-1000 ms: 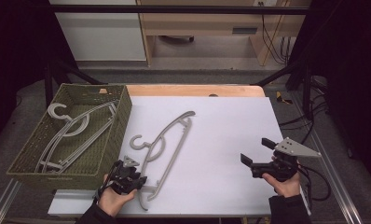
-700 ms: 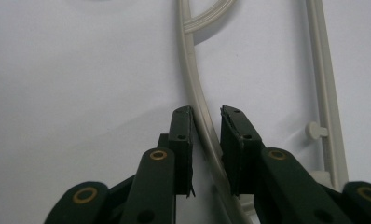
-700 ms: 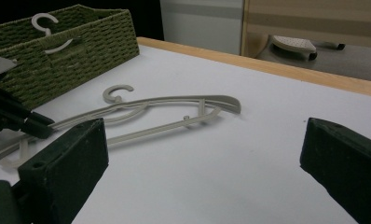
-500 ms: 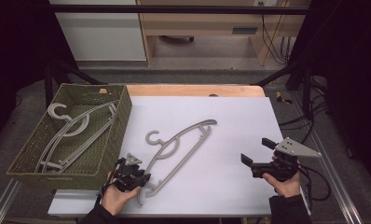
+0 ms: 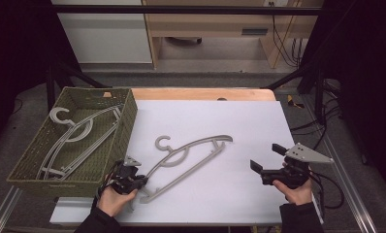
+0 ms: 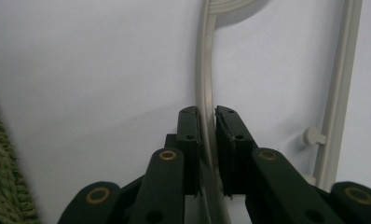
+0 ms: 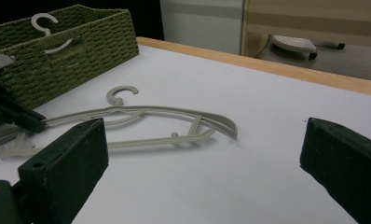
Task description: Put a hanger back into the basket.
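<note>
No text, label, brand, number or sign can be read anywhere in these views.

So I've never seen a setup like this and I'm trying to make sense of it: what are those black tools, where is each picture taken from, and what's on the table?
A person holds a two-jaw tool in each hand. The high view looks down on the white table. The two other pictures come from cameras riding on each tool. The left gripper has just been closing and is pinched on one arm of a grey hanger lying flat. The right gripper waits open, holding nothing. A green woven basket at the left holds more hangers.
</note>
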Motion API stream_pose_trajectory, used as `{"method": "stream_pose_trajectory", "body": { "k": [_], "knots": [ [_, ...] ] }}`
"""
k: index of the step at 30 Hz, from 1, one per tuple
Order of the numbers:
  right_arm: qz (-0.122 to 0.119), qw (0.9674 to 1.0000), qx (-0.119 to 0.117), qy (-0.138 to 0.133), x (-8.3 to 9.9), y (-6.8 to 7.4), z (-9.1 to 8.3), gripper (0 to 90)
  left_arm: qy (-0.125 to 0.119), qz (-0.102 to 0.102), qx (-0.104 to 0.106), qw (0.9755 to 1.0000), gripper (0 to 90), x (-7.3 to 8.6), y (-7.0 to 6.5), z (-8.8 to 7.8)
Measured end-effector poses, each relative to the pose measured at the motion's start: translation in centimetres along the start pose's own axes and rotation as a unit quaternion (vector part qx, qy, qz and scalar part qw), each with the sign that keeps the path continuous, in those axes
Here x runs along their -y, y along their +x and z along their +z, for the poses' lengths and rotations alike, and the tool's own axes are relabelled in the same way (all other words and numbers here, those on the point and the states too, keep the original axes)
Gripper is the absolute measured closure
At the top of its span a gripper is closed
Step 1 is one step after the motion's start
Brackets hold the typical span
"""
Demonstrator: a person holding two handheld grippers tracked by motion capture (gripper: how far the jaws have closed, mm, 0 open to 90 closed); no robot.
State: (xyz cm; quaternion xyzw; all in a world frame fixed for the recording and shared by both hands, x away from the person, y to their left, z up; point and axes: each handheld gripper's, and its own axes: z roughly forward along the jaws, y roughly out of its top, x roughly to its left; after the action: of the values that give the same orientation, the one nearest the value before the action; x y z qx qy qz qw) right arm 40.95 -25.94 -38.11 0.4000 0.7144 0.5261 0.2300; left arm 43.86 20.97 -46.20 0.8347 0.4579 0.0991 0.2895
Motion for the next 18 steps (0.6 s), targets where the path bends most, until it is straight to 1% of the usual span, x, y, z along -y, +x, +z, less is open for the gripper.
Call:
{"method": "stream_pose_trajectory", "body": {
  "k": [1, 2, 4, 5, 6, 7, 8, 9, 11, 13, 15, 17, 18],
  "knots": [
    [0.001, 1.0, 0.0, 0.0, 0.0, 0.0, 0.0, 1.2, 0.005, 0.003, 0.001, 1.0, 73.7, -0.1, -0.3, 0.1],
    [0.001, 1.0, 0.0, 0.0, 0.0, 0.0, 0.0, 1.3, 0.009, 0.007, -0.003, 0.9999, 71.7, -0.2, -0.4, 0.1],
    [0.001, 1.0, 0.0, 0.0, 0.0, 0.0, 0.0, 1.3, 0.013, 0.013, -0.016, 0.9997, 70.6, -0.4, -0.8, 0.3],
    [0.002, 1.0, 0.0, 0.0, 0.0, 0.0, 0.0, 1.2, 0.02, 0.019, -0.021, 0.9994, 70.0, -0.5, -1.0, 0.3],
    [0.002, 1.0, 0.0, 0.0, 0.0, 0.0, 0.0, 1.2, 0.02, 0.019, -0.021, 0.9994, 69.6, -0.5, -1.0, 0.3],
    [0.003, 1.0, 0.0, 0.0, 0.0, 0.0, 0.1, 1.3, 0.025, 0.021, -0.03, 0.999, 69.6, -0.6, -1.2, 0.3],
    [0.0, 1.0, -0.001, 0.003, 0.0, 0.0, 0.0, 1.3, 0.036, 0.035, -0.047, 0.9976, 69.9, -0.8, -1.7, 0.4],
    [0.0, 1.0, -0.001, 0.003, 0.0, 0.0, 0.0, 1.3, 0.036, 0.035, -0.047, 0.9976, 70.3, -0.8, -1.7, 0.4],
    [-0.001, 1.0, -0.001, 0.004, 0.0, 0.0, 0.1, 1.2, 0.042, 0.042, -0.059, 0.9965, 71.3, -0.9, -2.2, 0.5],
    [0.0, 1.0, -0.001, 0.002, 0.0, 0.0, 0.0, 1.2, 0.041, 0.034, -0.052, 0.9972, 74.0, -0.9, -2.1, 0.5],
    [0.001, 1.0, 0.0, 0.001, -0.1, 0.0, -0.1, 1.2, 0.038, 0.032, -0.055, 0.9973, 80.2, -0.9, -2.1, 0.5],
    [0.003, 1.0, 0.0, -0.001, -0.1, 0.0, -0.1, 1.2, 0.037, 0.03, -0.055, 0.9974, 80.5, -0.9, -2.1, 0.5],
    [0.002, 1.0, -0.001, -0.001, -0.1, 0.0, -0.2, 1.2, 0.033, 0.023, -0.05, 0.9979, 81.4, -0.8, -1.9, 0.4]
  ]
}}
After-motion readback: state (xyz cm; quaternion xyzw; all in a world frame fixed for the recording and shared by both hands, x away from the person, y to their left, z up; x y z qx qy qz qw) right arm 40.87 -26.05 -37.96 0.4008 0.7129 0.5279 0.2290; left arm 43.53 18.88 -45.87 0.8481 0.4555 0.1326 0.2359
